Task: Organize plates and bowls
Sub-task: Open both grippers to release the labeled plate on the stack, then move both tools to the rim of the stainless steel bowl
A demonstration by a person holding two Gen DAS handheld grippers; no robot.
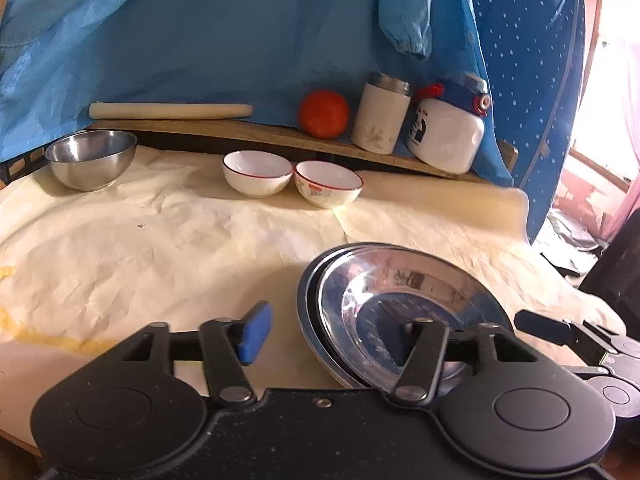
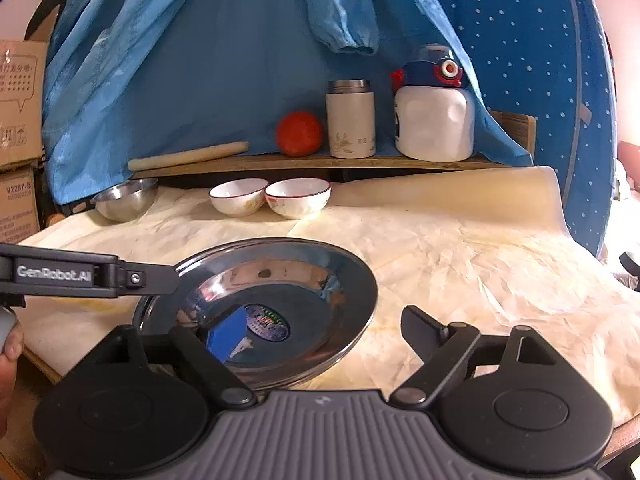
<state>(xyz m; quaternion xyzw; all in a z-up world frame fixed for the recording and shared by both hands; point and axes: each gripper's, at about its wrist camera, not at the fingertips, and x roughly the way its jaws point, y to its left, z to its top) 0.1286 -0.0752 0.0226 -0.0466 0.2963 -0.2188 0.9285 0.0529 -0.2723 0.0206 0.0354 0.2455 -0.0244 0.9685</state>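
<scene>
A stack of shiny steel plates (image 1: 404, 300) (image 2: 280, 280) lies on the cream paper-covered table (image 1: 160, 248), close in front of both grippers. My left gripper (image 1: 336, 320) is open: its blue pad (image 1: 256, 332) stands off the stack's left rim, and the other finger reaches over the plates. My right gripper (image 2: 320, 324) is open wide, its blue pad (image 2: 228, 336) over the top plate and its black finger (image 2: 420, 328) clear of the right rim. At the back stand a steel bowl (image 1: 90, 164) (image 2: 126, 200) and two red-rimmed white bowls (image 1: 258, 172) (image 1: 328, 182) (image 2: 238, 196) (image 2: 298, 198).
A wooden shelf board (image 2: 280, 164) behind the bowls carries a rolling pin (image 2: 188, 156), an orange fruit (image 2: 300, 134), a white flask (image 2: 351, 120) and a white bottle with a blue cap (image 2: 434, 116). Blue cloth hangs behind. Cardboard boxes (image 2: 20, 100) stand far left. A hand (image 2: 8, 344) shows at left.
</scene>
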